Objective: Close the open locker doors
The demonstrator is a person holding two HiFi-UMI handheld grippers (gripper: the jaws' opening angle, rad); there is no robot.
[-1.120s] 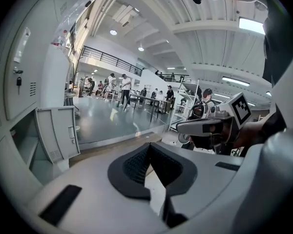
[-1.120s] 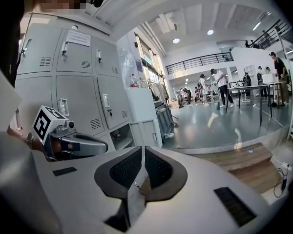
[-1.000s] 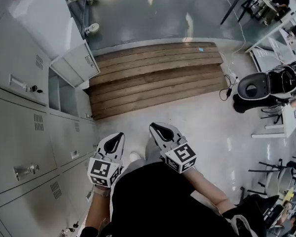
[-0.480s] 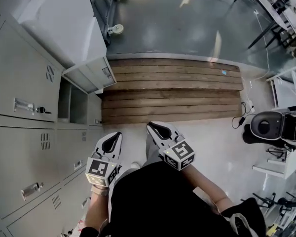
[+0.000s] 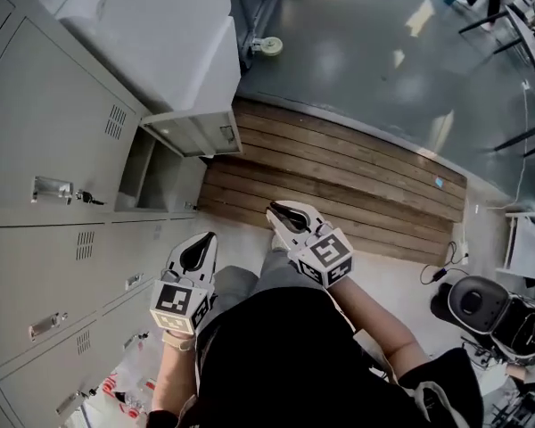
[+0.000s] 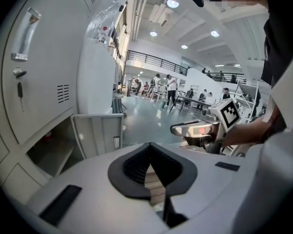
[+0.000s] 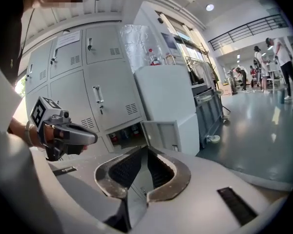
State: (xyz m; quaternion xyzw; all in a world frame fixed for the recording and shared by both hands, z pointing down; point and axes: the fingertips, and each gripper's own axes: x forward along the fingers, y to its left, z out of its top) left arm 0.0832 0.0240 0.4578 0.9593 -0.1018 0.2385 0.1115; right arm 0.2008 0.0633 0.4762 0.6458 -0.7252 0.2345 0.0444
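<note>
A wall of grey lockers (image 5: 45, 239) runs down the left of the head view. One low locker stands open: its door (image 5: 196, 132) swings out over the floor, beside the dark compartment (image 5: 156, 172). My left gripper (image 5: 199, 250) and right gripper (image 5: 288, 214) hang in front of my body, short of that door, both shut and empty. The left gripper view shows the open door (image 6: 97, 135) ahead left of the left gripper (image 6: 149, 165). In the right gripper view the door (image 7: 161, 134) lies beyond the right gripper (image 7: 142, 172), with red things in the compartment (image 7: 124, 133).
A slatted wooden platform (image 5: 339, 176) lies on the floor ahead. A tall white cabinet (image 5: 160, 34) stands past the open locker, with a wheeled cart (image 5: 267, 43) behind it. A black round base (image 5: 477, 301) and cables sit at right. People stand far off in the hall.
The head view has swung left and forward, so the open locker door now lies closer and more central. Both grippers stay shut in front of my body.
</note>
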